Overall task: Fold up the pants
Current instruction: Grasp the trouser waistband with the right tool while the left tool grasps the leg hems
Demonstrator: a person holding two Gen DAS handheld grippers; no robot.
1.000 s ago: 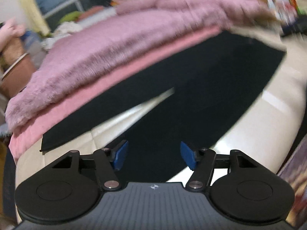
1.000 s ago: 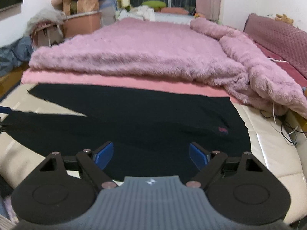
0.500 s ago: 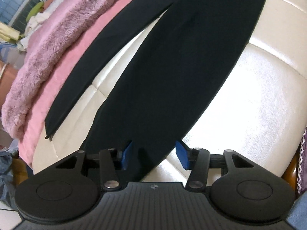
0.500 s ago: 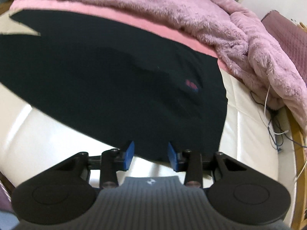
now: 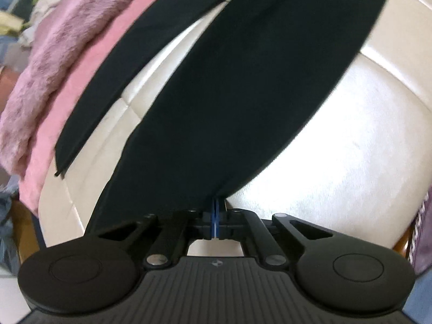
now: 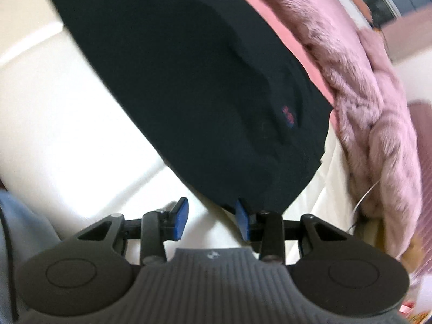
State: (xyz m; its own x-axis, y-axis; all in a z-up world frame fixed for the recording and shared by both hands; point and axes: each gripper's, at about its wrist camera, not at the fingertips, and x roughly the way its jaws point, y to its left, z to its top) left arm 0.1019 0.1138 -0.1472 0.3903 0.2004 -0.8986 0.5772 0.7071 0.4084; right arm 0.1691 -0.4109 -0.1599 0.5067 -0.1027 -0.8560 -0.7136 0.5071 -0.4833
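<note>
While the left gripper (image 5: 216, 210) is clamping its fingers on the pants (image 5: 229, 94) edge, the right gripper (image 6: 212, 217) is waiting, fingers apart, at the waistband corner to pinch it for folding.

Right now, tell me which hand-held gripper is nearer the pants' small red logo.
Right. The right hand-held gripper sits open at the waist edge just below the logo; the left hand-held gripper grips a leg.
</note>
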